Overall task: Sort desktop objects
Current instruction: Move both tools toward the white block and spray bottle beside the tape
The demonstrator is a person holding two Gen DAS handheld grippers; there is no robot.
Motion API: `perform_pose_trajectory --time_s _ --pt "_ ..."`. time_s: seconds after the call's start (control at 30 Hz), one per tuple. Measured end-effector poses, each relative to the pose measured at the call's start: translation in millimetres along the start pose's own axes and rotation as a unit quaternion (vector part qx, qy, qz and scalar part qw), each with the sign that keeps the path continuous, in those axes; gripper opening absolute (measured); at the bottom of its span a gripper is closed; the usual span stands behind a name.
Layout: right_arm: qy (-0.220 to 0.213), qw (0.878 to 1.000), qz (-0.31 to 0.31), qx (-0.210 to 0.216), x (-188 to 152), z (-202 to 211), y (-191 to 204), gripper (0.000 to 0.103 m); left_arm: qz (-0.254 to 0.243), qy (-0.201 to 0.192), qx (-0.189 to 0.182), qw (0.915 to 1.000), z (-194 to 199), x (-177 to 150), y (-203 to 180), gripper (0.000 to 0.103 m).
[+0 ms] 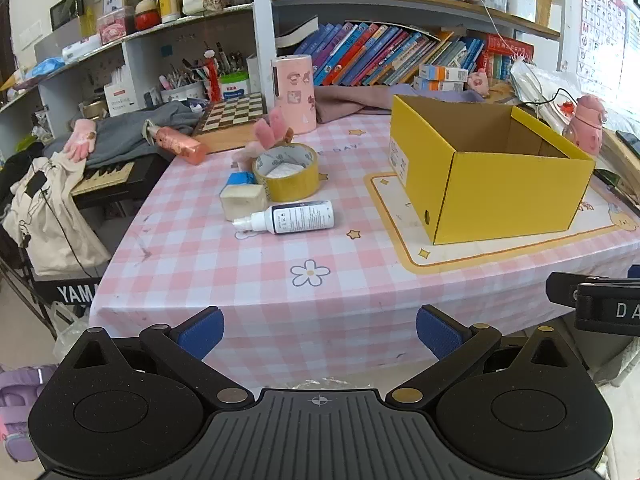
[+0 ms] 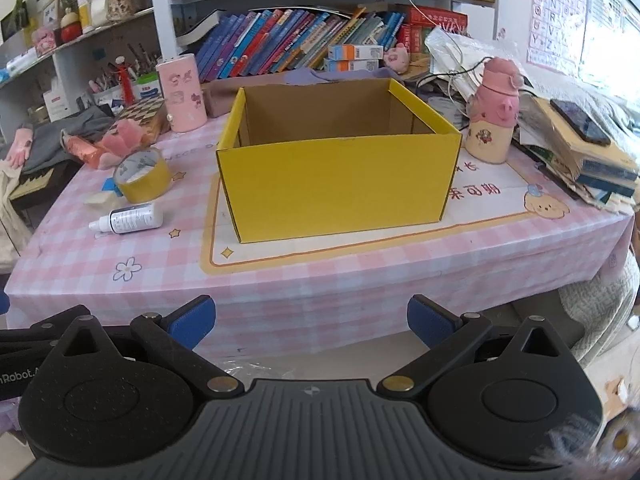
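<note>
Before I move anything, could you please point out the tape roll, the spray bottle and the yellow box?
tape roll [image 1: 286, 172]: left wrist view, on its yellow outer band.
spray bottle [image 1: 298, 217]: left wrist view, on its label.
yellow box [image 2: 336, 184]: right wrist view, on its front wall.

Left hand-held gripper [image 1: 320, 330] spread wide, holding nothing; yellow box [image 1: 490, 168] at 2 o'clock, tape roll [image 1: 286, 172] and spray bottle [image 1: 294, 217] at 11.

Legible markings: keyboard, tablecloth, gripper bodies, wall chart

The black keyboard [image 1: 80, 292] beyond the table's left edge reads "YAM", cut off. The pink checked tablecloth [image 1: 320, 136] shows "DAY" near its far edge. The right gripper's body [image 1: 608, 308] carries "DA"; the left gripper's body [image 2: 20, 376] carries "nRobot". An alphabet chart [image 2: 556, 4] on the wall shows A, B, C, E, F, G. The spray bottle's [image 1: 298, 218] label print is too small to read.
</note>
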State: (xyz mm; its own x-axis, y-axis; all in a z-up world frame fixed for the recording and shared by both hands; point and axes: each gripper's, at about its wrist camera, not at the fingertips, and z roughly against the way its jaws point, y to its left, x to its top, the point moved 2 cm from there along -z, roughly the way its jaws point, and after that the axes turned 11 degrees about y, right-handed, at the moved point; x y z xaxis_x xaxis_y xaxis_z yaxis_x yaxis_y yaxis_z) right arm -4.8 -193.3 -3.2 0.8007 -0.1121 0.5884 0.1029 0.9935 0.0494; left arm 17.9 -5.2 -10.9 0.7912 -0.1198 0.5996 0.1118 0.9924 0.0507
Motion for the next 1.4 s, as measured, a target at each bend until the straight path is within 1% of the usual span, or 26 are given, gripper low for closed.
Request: perform_pose_trajectory --time_s 0.23,0.4,0.57,0.73,1.03,1.4 --pt "0.003 1.0 0.008 0.009 1.4 -1.9 5.3 0.103 0.005 -0.003 0.006 1.0 0.4 1.6 4.1 0.103" --pt "0.003 1.0 0.007 0.013 2.4 -2.5 5.4 0.103 0.006 0.003 -0.006 1.0 -2.2 2.2 6.2 0.103" --pt "-0.007 1.0 -0.001 0.004 4.1 0.6 4.4 0.103 0.004 0.0 -0.005 1.0 -2.3 2.3 6.9 0.103" --pt "-0.007 1.0 -0.003 -0.004 4.7 0.4 4.7 0.103 0.002 0.008 -0.013 0.9999 -4.8 1.6 7.7 0.103" --pt "-0.006 1.0 0.0 -0.007 4.1 -2.3 11.0 0.103 0.0 0.011 -0.01 0.9999 -7.8 2.6 10.8 0.103" --pt "-0.005 1.0 0.015 -0.005 6.1 -3.9 21.4 0.103 0.015 0.02 0.0 0.9997 -12.7 2.8 22.2 0.103"
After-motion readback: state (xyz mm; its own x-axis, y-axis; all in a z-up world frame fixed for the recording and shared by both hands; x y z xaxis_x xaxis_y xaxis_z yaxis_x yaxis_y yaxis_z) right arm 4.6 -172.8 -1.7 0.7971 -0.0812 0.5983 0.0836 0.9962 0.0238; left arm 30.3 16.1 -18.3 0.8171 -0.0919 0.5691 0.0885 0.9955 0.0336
